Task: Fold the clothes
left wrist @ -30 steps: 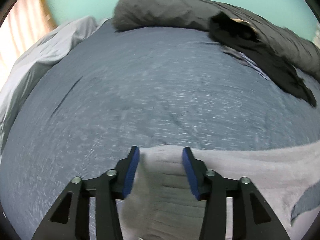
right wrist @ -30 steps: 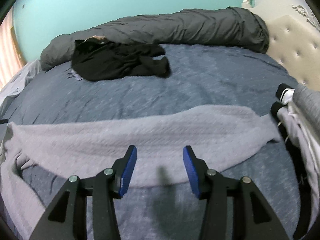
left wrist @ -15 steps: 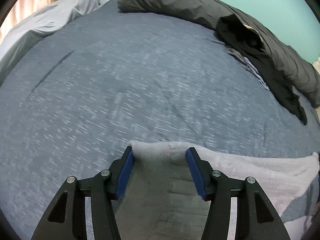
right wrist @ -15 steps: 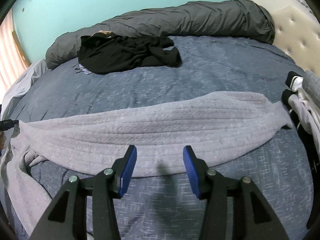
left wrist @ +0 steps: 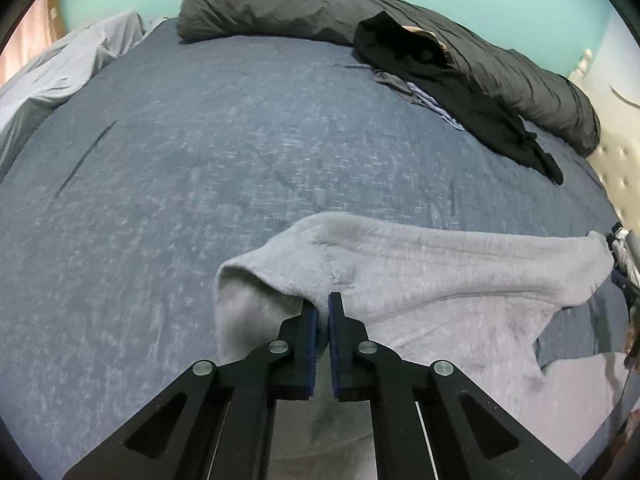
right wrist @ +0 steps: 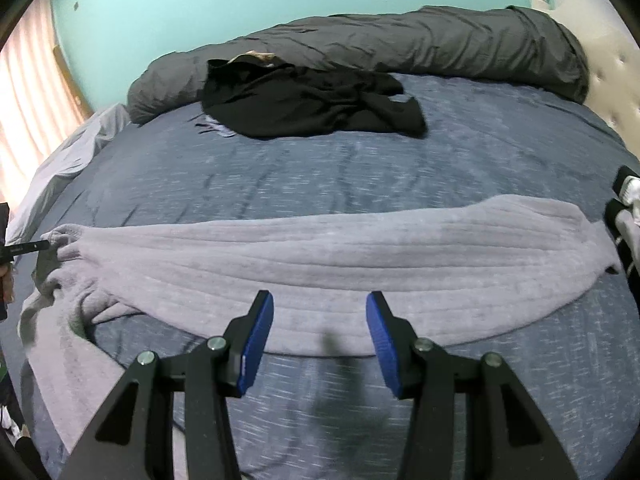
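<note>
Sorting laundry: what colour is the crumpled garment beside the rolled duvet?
Black crumpled garment, clearest in the right wrist view.

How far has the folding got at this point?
Done: nothing folded; the grey sweater lies stretched across the bed. In hand: the left gripper is shut on one end of it; the right gripper is open above its near edge. Left: all the folds, plus the black garment.

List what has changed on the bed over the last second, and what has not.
The left gripper has shut on the end of the grey knit garment, which lay between its open jaws before, and lifted it into a bunched fold. The right gripper has neared the garment's near edge, jaws open as before. The black garment, the rolled dark grey duvet and the blue bedspread lie unchanged.
</note>
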Action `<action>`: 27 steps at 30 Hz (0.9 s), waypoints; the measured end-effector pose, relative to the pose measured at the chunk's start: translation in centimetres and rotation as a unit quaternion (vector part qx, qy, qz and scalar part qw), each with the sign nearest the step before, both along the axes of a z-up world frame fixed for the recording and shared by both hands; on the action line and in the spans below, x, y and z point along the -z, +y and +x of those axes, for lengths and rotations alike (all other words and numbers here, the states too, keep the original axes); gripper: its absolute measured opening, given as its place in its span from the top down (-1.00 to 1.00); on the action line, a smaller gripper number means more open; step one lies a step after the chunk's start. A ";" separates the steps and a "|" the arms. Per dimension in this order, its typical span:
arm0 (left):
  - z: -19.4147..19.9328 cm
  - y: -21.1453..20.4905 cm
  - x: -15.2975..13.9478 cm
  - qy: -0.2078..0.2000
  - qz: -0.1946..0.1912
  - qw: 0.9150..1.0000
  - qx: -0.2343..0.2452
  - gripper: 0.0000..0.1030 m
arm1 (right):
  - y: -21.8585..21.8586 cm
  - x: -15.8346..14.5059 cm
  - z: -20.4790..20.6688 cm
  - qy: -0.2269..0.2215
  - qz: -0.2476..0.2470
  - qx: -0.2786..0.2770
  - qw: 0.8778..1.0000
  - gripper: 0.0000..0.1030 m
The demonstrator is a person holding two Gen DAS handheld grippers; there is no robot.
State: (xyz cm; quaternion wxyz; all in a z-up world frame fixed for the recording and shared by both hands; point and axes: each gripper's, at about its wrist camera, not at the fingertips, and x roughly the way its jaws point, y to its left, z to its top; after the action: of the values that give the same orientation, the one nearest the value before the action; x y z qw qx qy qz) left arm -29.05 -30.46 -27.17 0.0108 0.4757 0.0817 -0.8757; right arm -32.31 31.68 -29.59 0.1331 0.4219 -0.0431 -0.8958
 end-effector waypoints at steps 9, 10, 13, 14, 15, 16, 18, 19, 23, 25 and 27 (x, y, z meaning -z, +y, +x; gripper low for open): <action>1.4 -2.5 -1.1 0.023 -0.003 1.000 -0.015 0.90 | -8.9 -0.5 -4.0 -0.036 -0.003 -0.093 0.995 -0.15; 1.5 -2.5 -1.2 0.025 -0.003 1.000 -0.014 0.90 | -10.3 -0.3 -4.5 -0.040 0.005 -0.104 0.994 -0.15; 1.4 -2.7 -1.0 0.027 -0.001 1.000 -0.010 0.90 | -14.1 0.6 -6.1 -0.052 0.025 -0.127 0.990 -0.15; 1.4 -2.8 -0.9 0.027 0.000 1.000 -0.009 0.90 | -15.2 0.9 -6.6 -0.056 0.032 -0.133 0.989 -0.15; 1.5 -2.9 -0.8 0.028 0.000 1.000 -0.007 0.90 | -16.1 1.1 -7.1 -0.055 0.033 -0.132 0.989 -0.15; 1.5 -2.9 -0.8 0.028 0.001 1.000 -0.006 0.90 | -17.1 1.4 -7.7 -0.059 0.031 -0.134 0.989 -0.15; 1.4 -3.0 -0.7 0.029 0.003 1.000 -0.004 0.90 | -18.6 2.1 -8.6 -0.073 0.026 -0.138 0.987 -0.15; 1.4 -3.0 -0.6 0.030 0.004 1.000 -0.003 0.90 | -19.6 2.6 -9.0 -0.081 0.032 -0.144 0.986 -0.15; 1.5 -3.0 -0.4 0.030 0.003 1.000 0.003 0.90 | -21.4 4.2 -9.9 -0.095 0.054 -0.139 0.984 -0.14; 1.6 -3.1 -0.3 0.030 0.003 1.000 0.005 0.90 | -21.8 5.0 -9.7 -0.106 0.052 -0.135 0.984 -0.12; 1.7 -3.1 -0.2 0.031 0.003 1.000 0.006 0.90 | -22.2 5.3 -9.0 -0.107 0.051 -0.147 0.982 -0.12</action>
State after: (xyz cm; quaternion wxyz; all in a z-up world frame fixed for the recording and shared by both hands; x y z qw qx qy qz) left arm -27.38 -33.59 -26.97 0.0017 0.4491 0.0815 -0.8898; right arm -41.27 9.50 -34.87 0.2359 0.5236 0.0512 -0.8171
